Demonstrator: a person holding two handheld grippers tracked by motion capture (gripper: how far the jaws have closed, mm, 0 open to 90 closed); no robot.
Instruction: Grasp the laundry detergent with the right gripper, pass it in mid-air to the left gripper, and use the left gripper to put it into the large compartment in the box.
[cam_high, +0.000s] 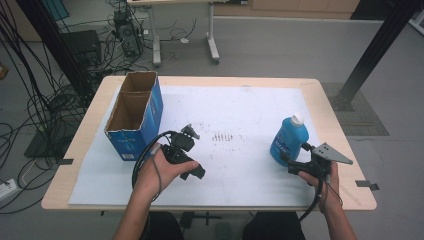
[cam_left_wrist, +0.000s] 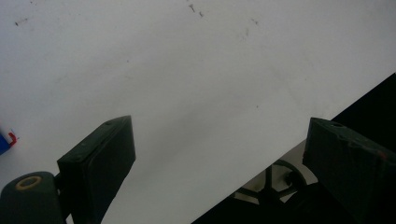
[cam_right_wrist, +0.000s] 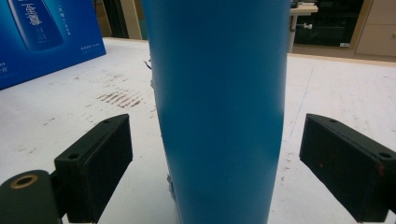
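A blue bottle (cam_high: 289, 139) with a white cap stands upright on the white sheet at the right of the table. My right gripper (cam_high: 295, 166) is just in front of it, low and level. In the right gripper view the blue bottle (cam_right_wrist: 219, 107) rises between the two black jaws, with a gap on each side, so the right gripper (cam_right_wrist: 215, 163) is open around it. My left gripper (cam_high: 192, 172) is held over the sheet left of centre. In its own view the left gripper (cam_left_wrist: 219, 158) is open, pointing down at bare white sheet near the table's front edge.
An open blue cardboard box (cam_high: 134, 116) stands at the table's back left; the same blue box (cam_right_wrist: 44, 37) appears beyond the right gripper's jaws. Dark smudges (cam_high: 222, 136) mark the sheet's middle. A black frame post (cam_high: 380, 45) rises at the far right, cables (cam_high: 45, 100) lie left.
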